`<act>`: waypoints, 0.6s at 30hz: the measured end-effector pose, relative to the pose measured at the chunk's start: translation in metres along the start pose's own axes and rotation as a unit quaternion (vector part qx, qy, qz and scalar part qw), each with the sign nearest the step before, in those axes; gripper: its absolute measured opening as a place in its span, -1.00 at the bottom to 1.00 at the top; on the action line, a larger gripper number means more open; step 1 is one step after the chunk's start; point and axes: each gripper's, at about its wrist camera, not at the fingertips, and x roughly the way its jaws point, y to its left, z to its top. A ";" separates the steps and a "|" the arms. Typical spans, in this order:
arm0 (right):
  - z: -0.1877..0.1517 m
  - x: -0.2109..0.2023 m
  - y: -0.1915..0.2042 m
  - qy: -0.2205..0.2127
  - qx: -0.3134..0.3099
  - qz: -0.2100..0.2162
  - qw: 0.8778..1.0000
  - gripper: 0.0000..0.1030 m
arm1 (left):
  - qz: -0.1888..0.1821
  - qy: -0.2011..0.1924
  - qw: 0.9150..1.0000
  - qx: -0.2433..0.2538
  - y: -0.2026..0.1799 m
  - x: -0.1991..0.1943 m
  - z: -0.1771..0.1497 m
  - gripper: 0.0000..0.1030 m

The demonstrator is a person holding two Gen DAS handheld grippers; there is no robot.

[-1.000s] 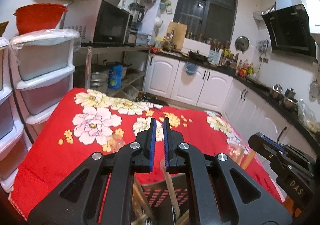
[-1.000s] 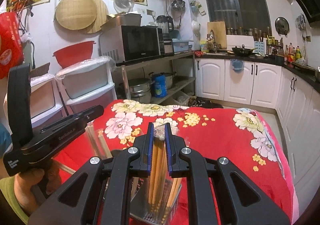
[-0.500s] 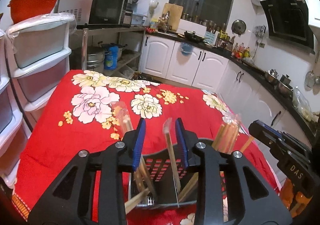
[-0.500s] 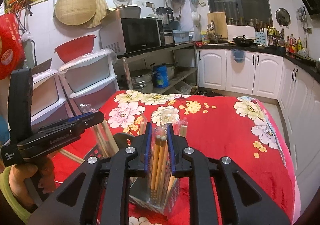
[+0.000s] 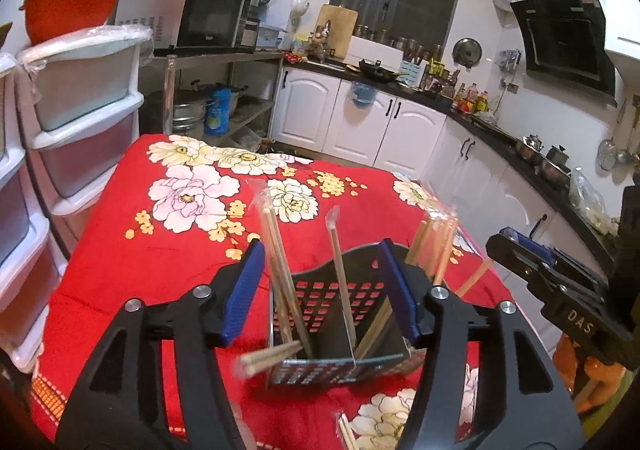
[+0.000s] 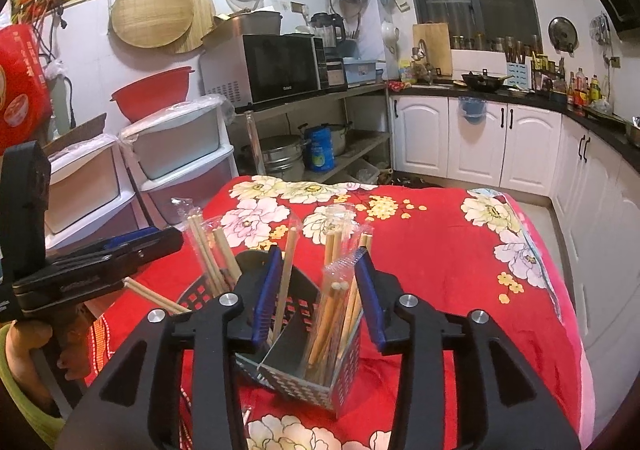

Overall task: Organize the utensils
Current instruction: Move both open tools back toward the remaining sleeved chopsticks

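Observation:
A black perforated utensil holder stands on the red floral tablecloth. Several wrapped packs of wooden chopsticks lean in its compartments. My left gripper hangs just above the holder's near side. Its jaws are opening, and one thin wrapped pack stands free between them. My right gripper is over the holder's other end, jaws also opening. A wrapped chopstick bundle stands between its pads without being squeezed. Each view shows the other gripper at its side: left gripper, right gripper.
One pair of chopsticks pokes out sideways from the holder's left. Loose chopsticks lie at the table's near edge. Stacked plastic drawers stand left of the table, white cabinets behind. A hand holds the left gripper.
Both grippers went from shut to open, letting go of their chopstick packs, which now stand in the holder. Both pulled back a little, so more of the holder shows.

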 end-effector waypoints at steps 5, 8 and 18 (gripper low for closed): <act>-0.004 -0.014 0.002 -0.006 0.000 -0.001 1.000 0.00 | -0.005 -0.005 1.000 0.005 -0.002 -0.017 -0.007 0.25; -0.008 -0.022 0.002 -0.006 0.000 -0.003 1.000 0.20 | -0.003 -0.005 1.000 0.006 -0.003 -0.026 -0.013 0.38; -0.030 -0.044 0.010 0.001 -0.006 -0.001 1.000 0.42 | 0.004 -0.007 1.000 -0.004 0.003 -0.048 -0.040 0.68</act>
